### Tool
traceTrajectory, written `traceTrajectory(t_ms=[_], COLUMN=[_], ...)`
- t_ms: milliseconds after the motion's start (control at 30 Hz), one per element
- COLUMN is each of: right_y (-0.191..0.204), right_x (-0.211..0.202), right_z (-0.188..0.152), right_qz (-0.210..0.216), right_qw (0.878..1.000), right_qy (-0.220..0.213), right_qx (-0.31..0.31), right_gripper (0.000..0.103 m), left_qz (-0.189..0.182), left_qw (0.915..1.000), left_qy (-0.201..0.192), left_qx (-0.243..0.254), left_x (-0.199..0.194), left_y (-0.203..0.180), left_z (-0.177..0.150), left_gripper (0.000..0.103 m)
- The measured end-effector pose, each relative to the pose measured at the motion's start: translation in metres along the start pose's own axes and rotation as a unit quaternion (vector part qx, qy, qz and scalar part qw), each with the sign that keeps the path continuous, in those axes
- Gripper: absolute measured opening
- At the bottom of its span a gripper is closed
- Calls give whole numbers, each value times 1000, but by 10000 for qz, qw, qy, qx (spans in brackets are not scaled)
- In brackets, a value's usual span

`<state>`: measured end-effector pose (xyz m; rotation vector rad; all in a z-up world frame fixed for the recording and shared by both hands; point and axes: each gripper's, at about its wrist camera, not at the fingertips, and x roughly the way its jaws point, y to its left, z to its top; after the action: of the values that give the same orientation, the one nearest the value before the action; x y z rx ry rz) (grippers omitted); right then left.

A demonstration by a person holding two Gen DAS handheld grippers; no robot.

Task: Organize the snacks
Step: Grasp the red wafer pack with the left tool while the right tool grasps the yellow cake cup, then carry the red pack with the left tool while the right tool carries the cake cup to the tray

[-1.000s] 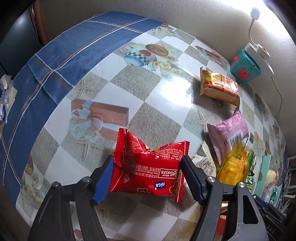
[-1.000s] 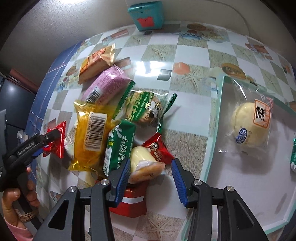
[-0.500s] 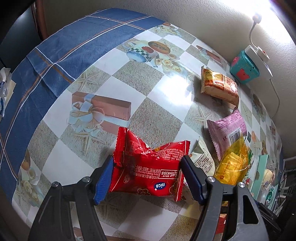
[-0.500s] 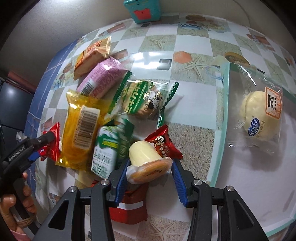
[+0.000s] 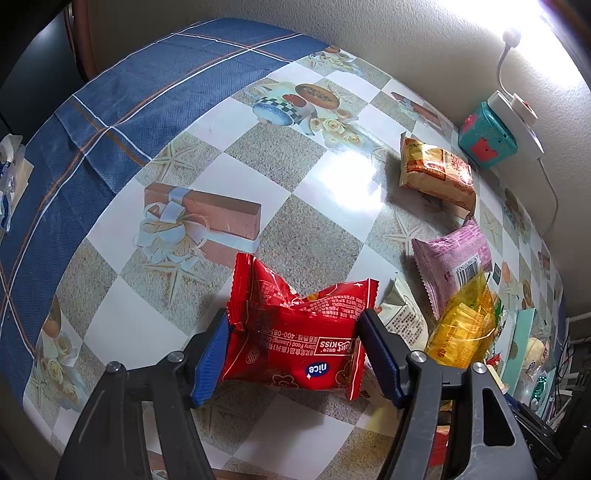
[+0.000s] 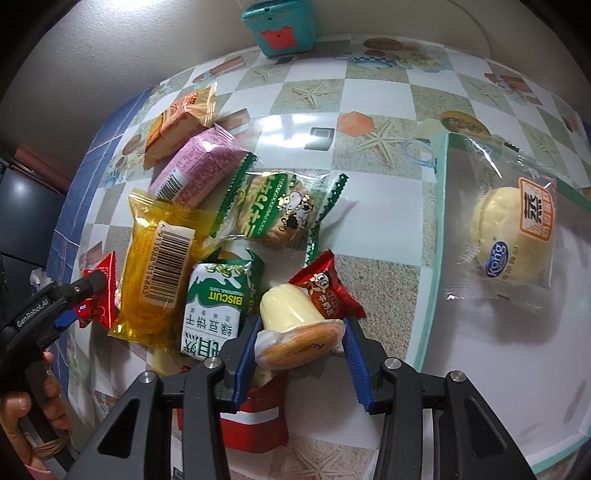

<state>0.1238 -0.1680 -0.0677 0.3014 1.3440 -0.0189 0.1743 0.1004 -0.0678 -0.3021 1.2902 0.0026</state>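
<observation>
My left gripper (image 5: 295,354) is shut on a red snack packet (image 5: 295,339) and holds it over the patterned tablecloth. In the right wrist view this gripper (image 6: 79,299) sits at the left edge of the snack pile. My right gripper (image 6: 301,350) is shut on a pale yellow pudding cup (image 6: 295,328) with an orange lid, beside the white tray (image 6: 430,280) that holds a wrapped bun (image 6: 511,236). The pile holds a yellow packet (image 6: 157,266), a green biscuit packet (image 6: 218,299), a green-edged cracker packet (image 6: 275,210), a pink packet (image 6: 197,170) and an orange packet (image 6: 181,118).
A teal box (image 6: 280,22) stands at the back by the wall, with a white power strip (image 5: 515,114) and lamp next to it. A small red packet (image 6: 327,288) and a red-and-white pack (image 6: 255,421) lie under my right gripper. The blue cloth border (image 5: 122,99) runs along the left.
My right gripper closed on the pudding cup and lifted it slightly toward the tray side. My left gripper kept its hold on the red packet and shifted a little.
</observation>
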Motion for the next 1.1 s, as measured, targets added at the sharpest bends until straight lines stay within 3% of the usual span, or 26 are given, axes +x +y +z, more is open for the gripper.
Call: traceTrajectory(t_ms=[167, 233, 800, 1100], right_y=[1, 3, -9, -16], right_x=[-5, -10, -61, -95], right_z=[-9, -13, -70, -82], right_qz=[-95, -116, 71, 40], right_qw=[9999, 9999, 9994, 9967], right_qy=[82, 78, -68, -444], right_qx=[-17, -14, 341, 675], right_gripper=[47, 47, 47, 47], left_qz=[-71, -106, -389, -476], left_qw=[9999, 9998, 9972, 9977], left_qy=[49, 30, 74, -152], left_qx=[-82, -138, -629, -449], left_x=[-5, -11, -39, -78], left_y=[5, 7, 38, 15], left_z=[-6, -10, -45, -51], left_gripper=[65, 57, 52, 52])
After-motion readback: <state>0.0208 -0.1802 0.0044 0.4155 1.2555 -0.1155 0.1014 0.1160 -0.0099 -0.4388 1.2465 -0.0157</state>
